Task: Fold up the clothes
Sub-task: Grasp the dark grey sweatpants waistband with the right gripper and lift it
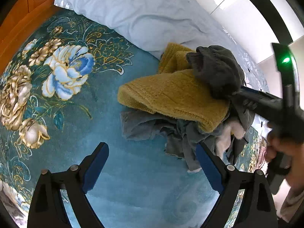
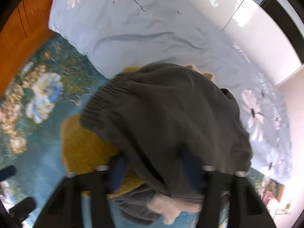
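A heap of clothes [image 1: 176, 117] lies unfolded on the teal flowered blanket [image 1: 133, 171], just beside the pale blue duvet [image 1: 144, 15]: a mustard knit [image 1: 171, 95] on top, thin grey-blue pieces [image 1: 152, 127] and something white and fluffy [image 1: 233, 131] beneath. The main risk is entanglement: the garments overlap, so lifting one could drag the mustard knit or the thin pieces along, or spill the heap toward the duvet. A second risk is a shallow hold; a bite on a loose fold only would let the heavy knit slide out. The right gripper [image 1: 239, 93], held by a hand [image 1: 281, 148], reaches into the dark grey sweater [image 1: 216, 70], which rises above the heap. In the right wrist view the sweater drapes over both fingers [image 2: 117, 169] and hides their tips; whether they are clamped on it I cannot tell, and that view is blurred. The left gripper [image 1: 152, 163] hangs over bare blanket with its fingers wide apart and nothing between them; the heap lies ahead and to its right, a grey-blue edge just beside the right finger.
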The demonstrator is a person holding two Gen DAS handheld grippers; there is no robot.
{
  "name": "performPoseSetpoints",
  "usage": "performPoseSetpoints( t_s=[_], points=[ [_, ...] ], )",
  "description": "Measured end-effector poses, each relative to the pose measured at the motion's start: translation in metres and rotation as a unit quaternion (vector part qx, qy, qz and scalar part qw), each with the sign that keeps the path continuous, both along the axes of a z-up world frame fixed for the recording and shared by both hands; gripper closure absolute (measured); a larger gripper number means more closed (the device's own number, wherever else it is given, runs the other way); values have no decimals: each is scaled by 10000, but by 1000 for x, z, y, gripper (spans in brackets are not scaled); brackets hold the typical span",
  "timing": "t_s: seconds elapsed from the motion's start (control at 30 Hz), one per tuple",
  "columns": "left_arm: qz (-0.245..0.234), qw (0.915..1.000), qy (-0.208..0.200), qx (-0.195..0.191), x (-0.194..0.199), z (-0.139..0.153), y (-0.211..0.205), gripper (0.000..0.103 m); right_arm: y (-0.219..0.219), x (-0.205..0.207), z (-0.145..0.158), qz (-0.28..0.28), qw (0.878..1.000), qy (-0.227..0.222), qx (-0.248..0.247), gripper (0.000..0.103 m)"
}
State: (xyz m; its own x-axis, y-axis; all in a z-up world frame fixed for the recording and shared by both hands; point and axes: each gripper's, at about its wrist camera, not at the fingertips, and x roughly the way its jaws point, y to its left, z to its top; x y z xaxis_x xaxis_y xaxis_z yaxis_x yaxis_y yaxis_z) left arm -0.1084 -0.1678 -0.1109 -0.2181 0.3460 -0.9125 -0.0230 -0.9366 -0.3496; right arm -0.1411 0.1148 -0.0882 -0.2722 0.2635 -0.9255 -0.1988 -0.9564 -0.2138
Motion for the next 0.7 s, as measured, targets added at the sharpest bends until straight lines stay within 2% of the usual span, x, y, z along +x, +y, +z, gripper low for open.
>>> performPoseSetpoints(
  t_s=[0.03, 0.1, 0.13, 0.23, 0.33, 0.43, 0.57, 0.6, 0.7],
  points=[
    [-6, 10000, -3, 19, 2, 1, 1, 10, 3, 1, 7, -45, 10000, 58, -58, 78],
    [-28, 10000, -14, 58, 6, 5, 2, 10, 13, 5, 29, -217, 9992, 250, -217, 89],
    [-45, 10000, 5, 81, 8, 7, 4, 10, 19, 15, 46, -302, 9981, 438, -325, 91],
    [-124, 9997, 101, 160, 16, 17, 10, 10, 34, 44, 97, -558, 9913, 1002, -650, 92],
    [-142, 9994, 177, 274, 25, 24, 11, 10, 50, 73, 149, -810, 9796, 1561, -972, 93],
    [-103, 9990, 185, 381, 33, 29, 9, 10, 65, 102, 200, -1059, 9631, 2112, -1289, 93],
    [-59, 9986, 243, 469, 43, 38, 6, 10, 86, 140, 268, -1382, 9337, 2830, -1702, 93],
    [-50, 9984, 266, 495, 46, 41, 6, 10, 91, 151, 282, -1455, 9267, 2978, -1773, 93],
    [-173, 9977, 381, 528, 53, 54, 15, 10, 95, 192, 296, -1617, 9186, 3170, -1719, 93]
  ],
)
